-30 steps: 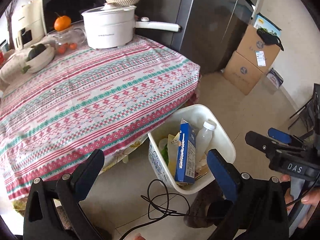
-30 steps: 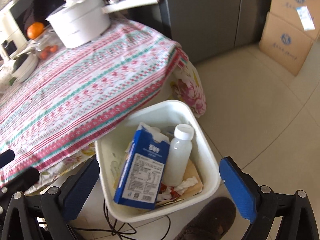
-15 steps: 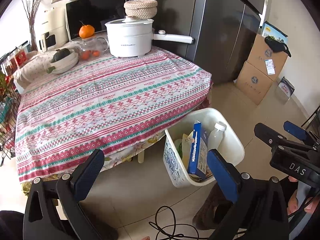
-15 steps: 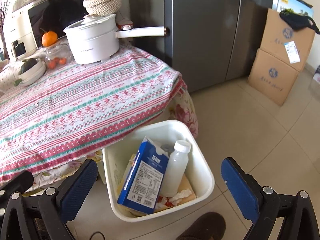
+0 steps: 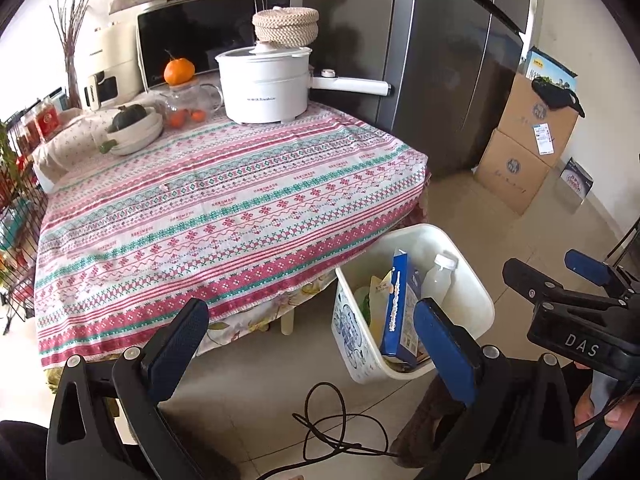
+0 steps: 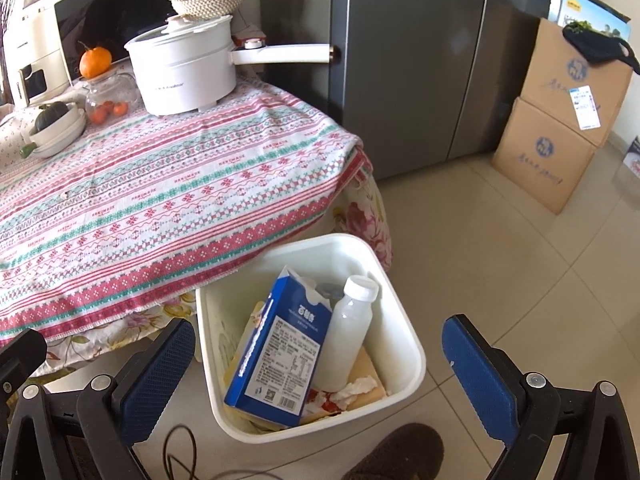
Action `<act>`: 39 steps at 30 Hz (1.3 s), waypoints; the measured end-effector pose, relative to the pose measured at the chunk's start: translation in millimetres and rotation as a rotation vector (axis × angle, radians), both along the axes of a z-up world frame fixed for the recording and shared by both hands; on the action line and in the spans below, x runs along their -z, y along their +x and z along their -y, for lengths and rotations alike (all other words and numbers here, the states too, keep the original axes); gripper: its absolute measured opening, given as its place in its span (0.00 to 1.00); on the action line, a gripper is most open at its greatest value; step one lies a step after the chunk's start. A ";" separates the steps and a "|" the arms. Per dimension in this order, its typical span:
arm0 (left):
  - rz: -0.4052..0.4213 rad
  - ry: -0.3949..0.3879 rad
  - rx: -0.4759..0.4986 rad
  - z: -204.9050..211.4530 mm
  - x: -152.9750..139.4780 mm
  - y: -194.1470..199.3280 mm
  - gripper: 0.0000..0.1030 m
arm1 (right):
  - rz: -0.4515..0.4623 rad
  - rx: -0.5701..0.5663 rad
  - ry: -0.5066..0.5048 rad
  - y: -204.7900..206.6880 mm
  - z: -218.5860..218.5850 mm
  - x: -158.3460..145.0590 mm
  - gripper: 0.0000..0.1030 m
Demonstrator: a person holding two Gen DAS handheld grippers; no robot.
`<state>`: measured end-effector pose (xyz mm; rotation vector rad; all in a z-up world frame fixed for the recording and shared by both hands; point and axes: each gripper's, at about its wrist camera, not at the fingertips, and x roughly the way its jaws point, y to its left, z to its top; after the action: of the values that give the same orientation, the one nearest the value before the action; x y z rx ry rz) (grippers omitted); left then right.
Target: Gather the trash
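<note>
A white trash bin (image 6: pixel 404 344) is sitting on the floor, just beside the table's (image 6: pixel 168 200) hanging cloth edge, at about 6 o'clock in the right wrist view and 4 o'clock in the left wrist view. Inside, a blue carton (image 6: pixel 280 348) is leaning with its long side pointing up toward 1 o'clock, and a white bottle (image 6: pixel 348 332) is standing beside it at 3 o'clock, cap up. Crumpled paper (image 6: pixel 356 388) is lying at the bottom. The left claw (image 5: pixel 312 344) is hanging wide open and holding nothing; the right claw (image 6: pixel 320 376) is gaping open too, empty, above the bin. Only the left wrist view is showing the bin's blue-patterned outer wall (image 5: pixel 352 336); only the right wrist view is showing the carton's printed label.
</note>
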<state>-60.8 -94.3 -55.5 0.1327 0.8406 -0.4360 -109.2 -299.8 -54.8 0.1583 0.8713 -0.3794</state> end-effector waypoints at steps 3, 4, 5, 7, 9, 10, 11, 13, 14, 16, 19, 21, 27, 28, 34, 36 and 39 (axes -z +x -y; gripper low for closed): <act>0.000 -0.002 0.000 0.2 -0.2 -0.5 1.00 | 0.000 0.000 -0.004 -0.1 -0.9 -0.1 0.99; 0.000 -0.003 0.000 0.1 -0.1 -0.4 1.00 | 0.001 0.000 -0.005 -0.1 -1.3 -0.6 0.99; -0.001 -0.005 0.000 0.0 -0.2 -0.5 1.00 | 0.001 0.000 -0.005 -0.3 -1.2 -0.7 0.99; -0.003 -0.016 0.003 0.3 -0.6 -0.8 1.00 | 0.001 0.000 -0.005 -0.3 -0.7 -0.5 0.99; -0.002 -0.020 0.003 0.7 -1.4 -1.4 1.00 | -0.001 0.000 -0.005 -0.2 -0.5 -0.4 0.99; 0.001 -0.021 0.003 0.9 -1.8 -1.7 1.00 | -0.002 0.000 -0.005 -0.3 -0.3 -0.4 0.99; 0.002 -0.022 0.003 0.9 -2.2 -2.0 1.00 | -0.002 0.000 -0.005 -0.4 -0.6 -0.5 0.99; 0.004 -0.023 0.002 0.4 -2.5 -2.1 1.00 | -0.003 -0.001 -0.006 -0.3 -0.8 -0.7 0.99; 0.005 -0.023 0.002 0.5 -2.6 -2.2 1.00 | -0.004 0.000 -0.005 -0.4 -0.9 -0.6 0.99; 0.004 -0.024 0.002 0.4 -2.6 -2.0 1.00 | -0.005 0.001 -0.005 -0.4 -1.1 -0.5 0.99; 0.002 -0.023 0.002 0.5 -2.5 -2.0 1.00 | -0.005 0.001 -0.007 -0.4 -1.2 -0.4 0.99; 0.003 -0.024 0.002 0.6 -2.7 -2.0 1.00 | -0.006 0.000 -0.008 -0.4 -1.2 -0.2 0.99; 0.004 -0.023 -0.001 0.9 -2.1 -1.9 1.00 | -0.007 0.003 -0.013 0.3 -1.5 1.0 0.99; 0.004 -0.023 -0.001 0.7 -2.1 -1.9 1.00 | -0.006 0.003 -0.013 0.1 -1.5 0.9 0.99; 0.007 -0.020 -0.005 0.4 -1.2 -1.4 1.00 | -0.006 0.002 -0.016 0.5 -0.5 1.0 0.99; 0.006 -0.020 -0.008 0.1 -0.9 -0.8 1.00 | -0.006 0.002 -0.017 0.5 -0.4 1.2 0.99; 0.006 -0.020 -0.011 0.2 -1.3 -1.2 1.00 | -0.007 0.002 -0.018 0.4 -0.4 1.1 0.99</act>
<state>-62.0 -94.5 -54.2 0.1108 0.8303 -0.4336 -108.9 -299.5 -55.9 0.1413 0.8740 -0.3900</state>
